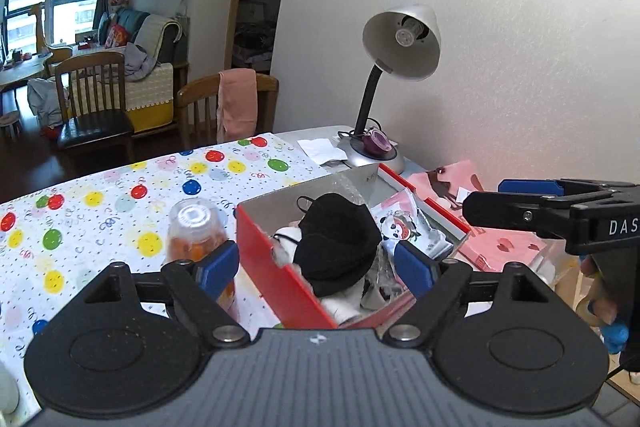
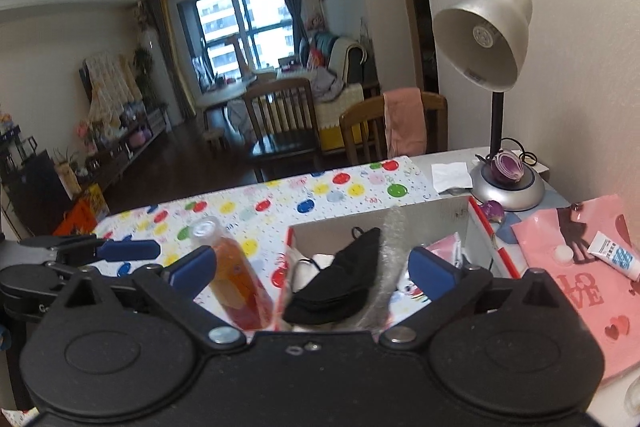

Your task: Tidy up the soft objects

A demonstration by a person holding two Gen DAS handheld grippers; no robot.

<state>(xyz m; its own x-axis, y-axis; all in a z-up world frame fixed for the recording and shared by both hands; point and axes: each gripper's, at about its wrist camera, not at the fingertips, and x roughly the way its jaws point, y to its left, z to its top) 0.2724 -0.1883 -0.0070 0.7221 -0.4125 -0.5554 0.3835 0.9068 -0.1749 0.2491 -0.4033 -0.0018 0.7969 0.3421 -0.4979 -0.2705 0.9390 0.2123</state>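
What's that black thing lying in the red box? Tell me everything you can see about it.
It looks like a black face mask, soft fabric, folded flat along a centre crease, with thin black ear loops at its ends. It lies tilted on top of white soft items inside the red box, open at the top, which stands on the table beside a bottle of orange liquid. Neither claw touches it; both stand open on the near side of the box.

Left gripper [image 1: 316, 265] jaws wide apart, right gripper [image 2: 314, 267] likewise, both empty
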